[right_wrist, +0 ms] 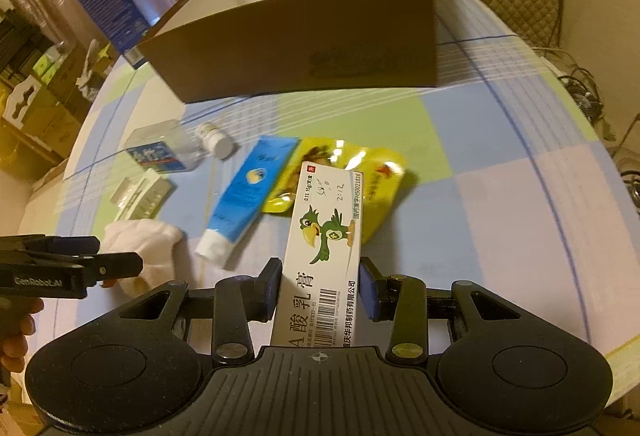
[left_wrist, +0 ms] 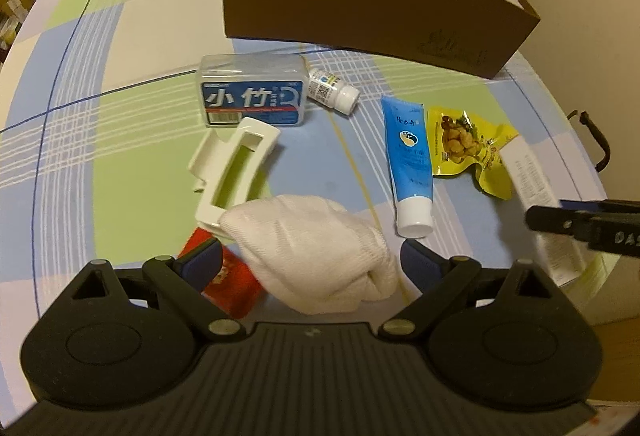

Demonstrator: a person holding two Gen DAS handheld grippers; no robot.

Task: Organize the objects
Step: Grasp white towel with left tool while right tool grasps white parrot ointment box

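Right tool [right_wrist: 319, 290]: clenched on a long white cardboard ointment carton printed with a green parrot [right_wrist: 324, 248], held lengthwise between its blue pads and clear of the table [right_wrist: 500, 204], judged ready for carrying to the box.

Left tool [left_wrist: 311, 265]: released, blue pads spread to either side of a rolled white knitted cloth [left_wrist: 316, 256] that lies on the table; likely the next pick.

Container: open brown cardboard box with white inner walls [left_wrist: 372, 12], standing at the far side of the table. Its floor is hidden; contents cannot be told.

Loose on the checked tablecloth, near the box:
- clear plastic case with a blue label [left_wrist: 254, 96]
- small white pill bottle [left_wrist: 332, 90], lying just beside the case
- blue squeeze tube with white cap [left_wrist: 408, 164]
- yellow foil snack packet [left_wrist: 468, 150], beside the tube
- white plastic slotted holder [left_wrist: 232, 172]
- red packet [left_wrist: 234, 284], partly under the cloth
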